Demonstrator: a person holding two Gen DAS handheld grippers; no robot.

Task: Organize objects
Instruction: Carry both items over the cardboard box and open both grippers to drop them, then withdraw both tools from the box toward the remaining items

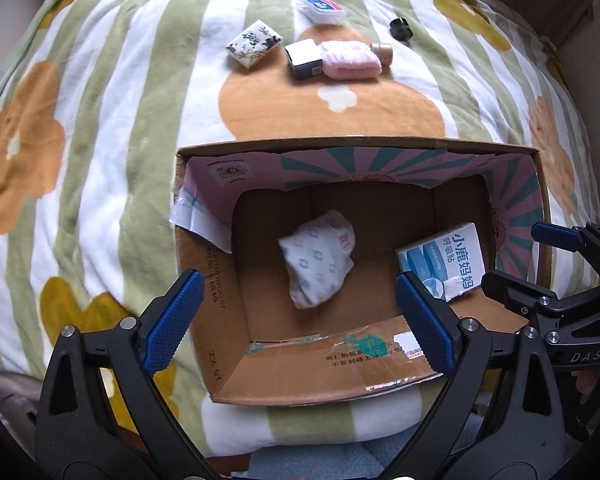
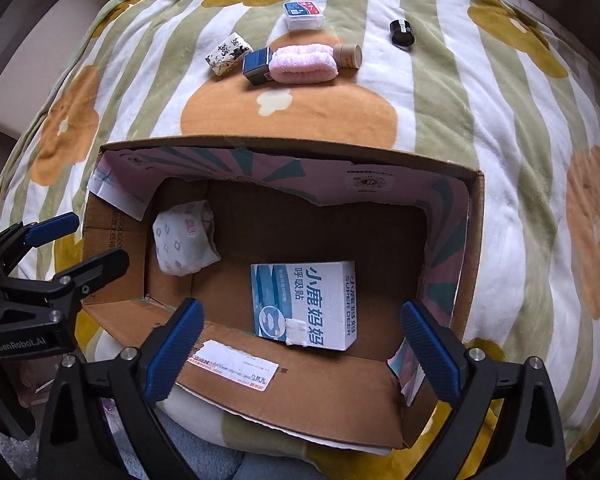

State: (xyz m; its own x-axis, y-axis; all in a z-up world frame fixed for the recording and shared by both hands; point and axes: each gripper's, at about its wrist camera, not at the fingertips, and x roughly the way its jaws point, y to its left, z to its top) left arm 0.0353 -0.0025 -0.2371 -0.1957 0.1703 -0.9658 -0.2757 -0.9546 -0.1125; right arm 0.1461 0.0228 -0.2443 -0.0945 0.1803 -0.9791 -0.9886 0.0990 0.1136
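Note:
An open cardboard box [image 1: 324, 376] [image 2: 300, 396] sits on a flowered blanket. Inside lie a crumpled patterned packet [image 1: 318, 258] [image 2: 184, 240] and a blue-and-white carton [image 1: 446, 262] [image 2: 304, 304]. My left gripper [image 1: 300, 316] is open and empty above the box's near edge. My right gripper [image 2: 300, 352] is open and empty over the box's near wall, and it shows in the left wrist view [image 1: 540, 256]. Beyond the box lie a floral box [image 1: 254, 43] [image 2: 229, 53], a dark box [image 1: 304, 58] [image 2: 257, 64], a pink towel roll [image 1: 350, 60] [image 2: 303, 62], a tan tube [image 1: 382, 53] [image 2: 348, 55], a clear case [image 1: 323, 7] [image 2: 303, 15] and a black cap [image 1: 400, 29] [image 2: 402, 32].
The striped flower blanket [image 1: 100, 160] [image 2: 520, 160] covers a rounded soft surface that falls away at the sides. My left gripper also shows at the left of the right wrist view [image 2: 76, 240].

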